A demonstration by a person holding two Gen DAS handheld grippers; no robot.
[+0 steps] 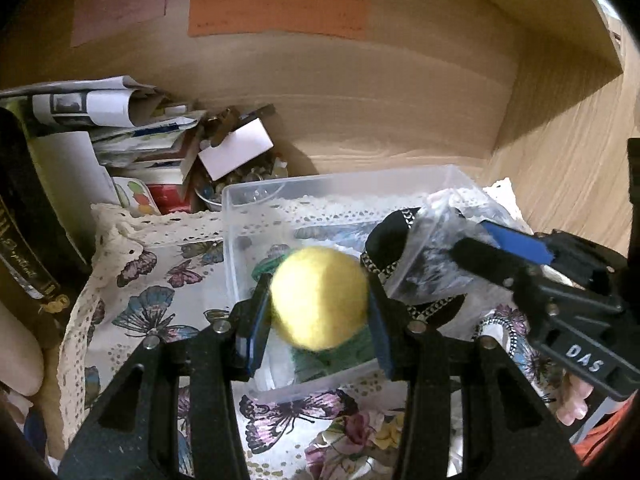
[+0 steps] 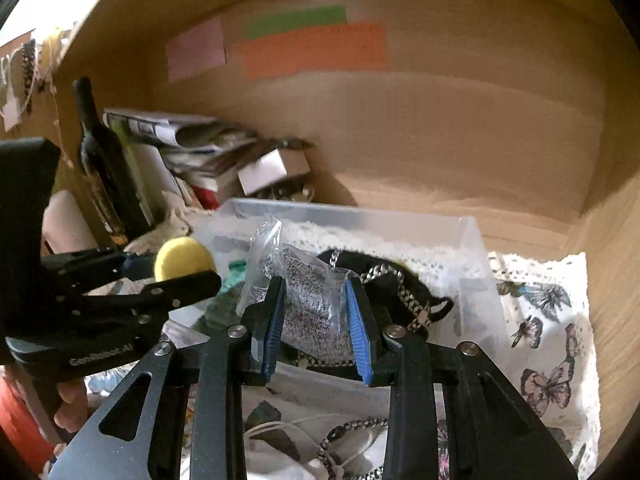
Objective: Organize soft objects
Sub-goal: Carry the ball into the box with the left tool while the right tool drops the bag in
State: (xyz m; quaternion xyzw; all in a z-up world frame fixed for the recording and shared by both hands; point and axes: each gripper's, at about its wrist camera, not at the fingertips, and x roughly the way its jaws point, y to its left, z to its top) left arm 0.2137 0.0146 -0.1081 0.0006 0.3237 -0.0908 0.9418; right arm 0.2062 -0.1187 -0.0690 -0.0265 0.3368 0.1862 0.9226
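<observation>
The things sit in a light wood shelf (image 1: 400,136) compartment with a back panel and a side wall on the right. A butterfly-print cloth (image 1: 132,280) with a lace edge covers most of the shelf floor, leaving a bare strip of wood along the back. A clear plastic bin (image 1: 236,240) stands on the cloth near the middle. At the left rear corner lies a pile of papers and magazines (image 1: 112,120), with a white card (image 1: 236,152) leaning by it and a small bowl of trinkets (image 1: 224,190) just beside the bin. A dark bottle (image 2: 100,160) stands upright at the far left.
</observation>
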